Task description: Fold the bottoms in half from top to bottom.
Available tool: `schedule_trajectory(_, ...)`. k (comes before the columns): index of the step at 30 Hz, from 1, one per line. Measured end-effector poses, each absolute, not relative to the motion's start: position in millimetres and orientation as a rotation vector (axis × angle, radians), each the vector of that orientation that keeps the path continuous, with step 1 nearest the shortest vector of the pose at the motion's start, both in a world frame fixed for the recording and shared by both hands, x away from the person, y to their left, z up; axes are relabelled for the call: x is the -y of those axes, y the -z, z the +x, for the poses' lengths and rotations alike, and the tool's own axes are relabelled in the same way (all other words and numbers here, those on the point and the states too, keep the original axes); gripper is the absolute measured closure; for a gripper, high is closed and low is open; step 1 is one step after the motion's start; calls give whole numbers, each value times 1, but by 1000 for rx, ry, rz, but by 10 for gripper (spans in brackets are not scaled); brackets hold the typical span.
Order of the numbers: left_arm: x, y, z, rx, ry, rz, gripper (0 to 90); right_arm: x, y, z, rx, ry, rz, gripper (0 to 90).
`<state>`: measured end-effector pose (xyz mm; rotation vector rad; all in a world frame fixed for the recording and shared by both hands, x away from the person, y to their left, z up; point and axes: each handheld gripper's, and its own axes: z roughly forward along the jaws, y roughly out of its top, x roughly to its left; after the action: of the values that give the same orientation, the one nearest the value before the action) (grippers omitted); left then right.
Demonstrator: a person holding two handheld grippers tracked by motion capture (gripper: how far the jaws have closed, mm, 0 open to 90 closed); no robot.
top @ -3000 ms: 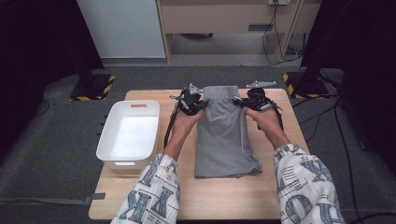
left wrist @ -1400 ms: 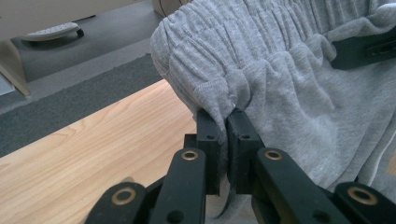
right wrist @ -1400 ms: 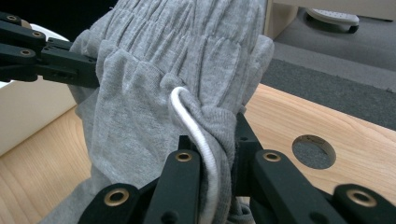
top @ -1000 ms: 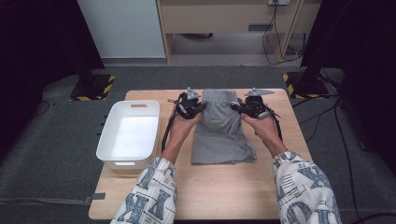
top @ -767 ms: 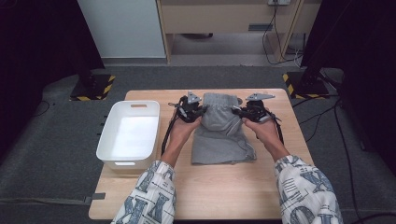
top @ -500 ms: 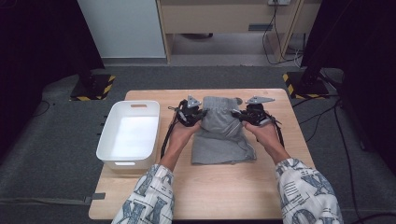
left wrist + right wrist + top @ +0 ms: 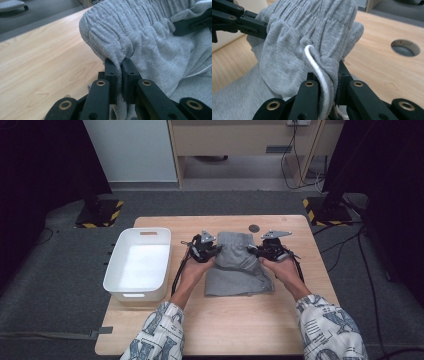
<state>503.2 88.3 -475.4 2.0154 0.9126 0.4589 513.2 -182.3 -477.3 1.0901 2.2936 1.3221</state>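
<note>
High view has my left gripper (image 7: pixel 216 250) and right gripper (image 7: pixel 254 251) each pinching the ribbed waistband of the grey sweatpants (image 7: pixel 239 270), lying mid-table beside the white bin (image 7: pixel 139 265).

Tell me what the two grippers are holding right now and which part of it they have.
Both hold the grey sweatpants by the elastic waistband: the left gripper pinches one end, the right gripper the other, with the white drawstring between its jaws.

A grey garment (image 7: pixel 237 265) lies at the middle of the desk (image 7: pixel 220 330). The left gripper (image 7: pixel 212 251) and the right gripper (image 7: pixel 254 251) grip its far end from either side. A white bin (image 7: pixel 139 265) stands at the desk's left edge.
</note>
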Motion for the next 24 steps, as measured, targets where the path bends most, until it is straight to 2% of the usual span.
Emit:
schedule_trajectory(15,-90,496,499,-937,-418,2050,813,180,491,509,-2346,-1289,1090,819)
schedule_trajectory(24,-94,475,504,-952,-461,1963,563,178,490,509,-2357,-1284,1076,820)
